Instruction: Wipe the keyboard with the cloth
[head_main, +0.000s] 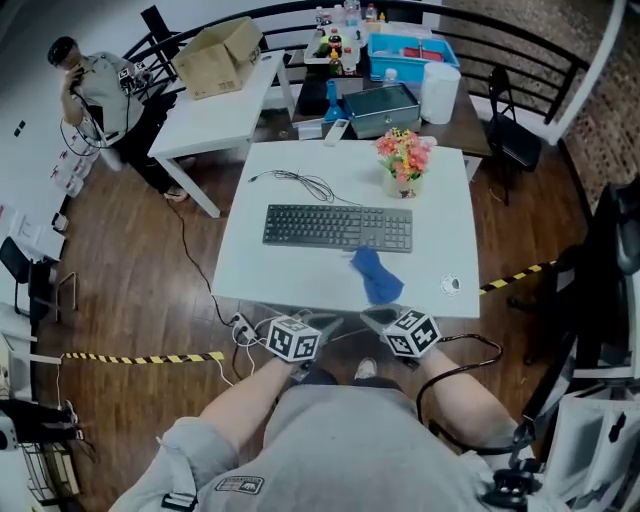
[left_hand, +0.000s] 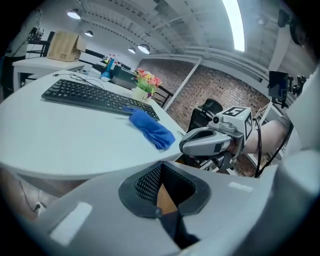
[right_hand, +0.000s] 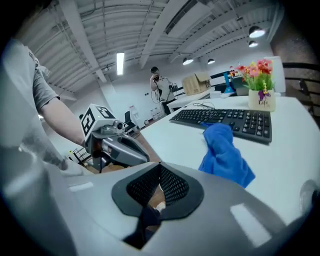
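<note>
Left gripper (left_hand: 161, 167), right gripper (right_hand: 160, 167): jaws together, empty. Open right wide, grab cloth (head_main: 377, 275) middle; maybe touches keyboard (head_main: 338, 227), go slow.

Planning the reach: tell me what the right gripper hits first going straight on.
The right gripper probably meets the white table near its front edge; the blue cloth lies just right of that line. Depth is unclear.

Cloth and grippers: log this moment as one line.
cloth: on table, beside keyboard, untouched | left gripper: shut, empty | right gripper: shut, empty
</note>
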